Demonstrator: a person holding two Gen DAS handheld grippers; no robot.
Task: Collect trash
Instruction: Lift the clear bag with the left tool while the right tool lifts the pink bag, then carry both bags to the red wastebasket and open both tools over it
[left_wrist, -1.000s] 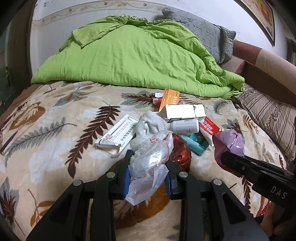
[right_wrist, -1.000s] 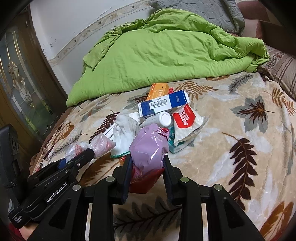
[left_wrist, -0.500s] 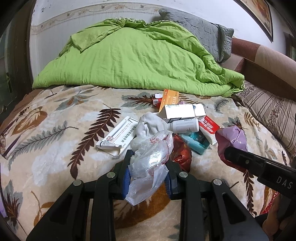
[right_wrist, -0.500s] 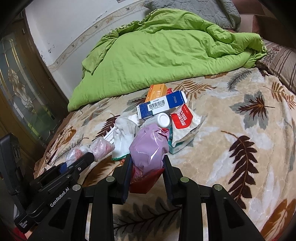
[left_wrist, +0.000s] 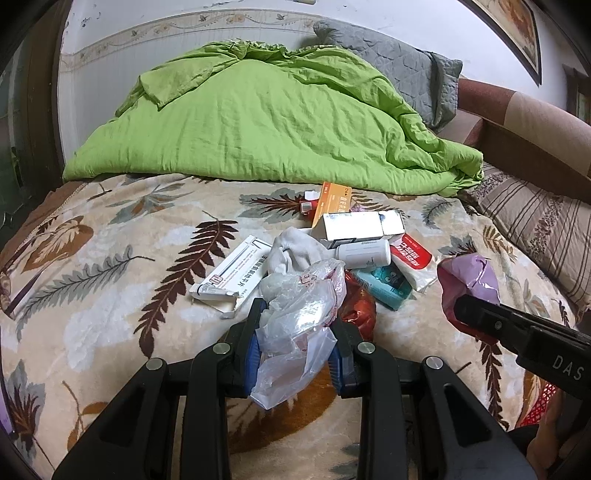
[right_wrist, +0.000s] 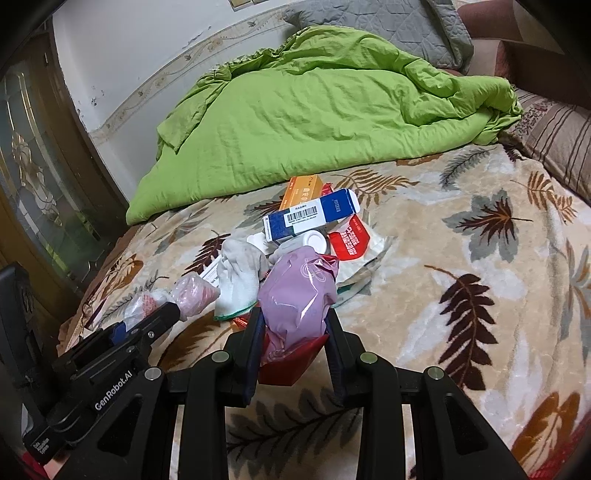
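Trash (left_wrist: 354, 251) lies heaped mid-bed (left_wrist: 110, 258). My left hand-held gripper (left_wrist: 293, 347) is clamped on a clear plastic bag (left_wrist: 295, 321), my right hand-held gripper (right_wrist: 293, 343) on a purple bag (right_wrist: 295, 291). Both bags look light, soft and slippery, best pinched at bunched folds.

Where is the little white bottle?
The white bottle lies on its side in the middle of the trash pile on the bed, just under the blue and white box and beside the white glove.
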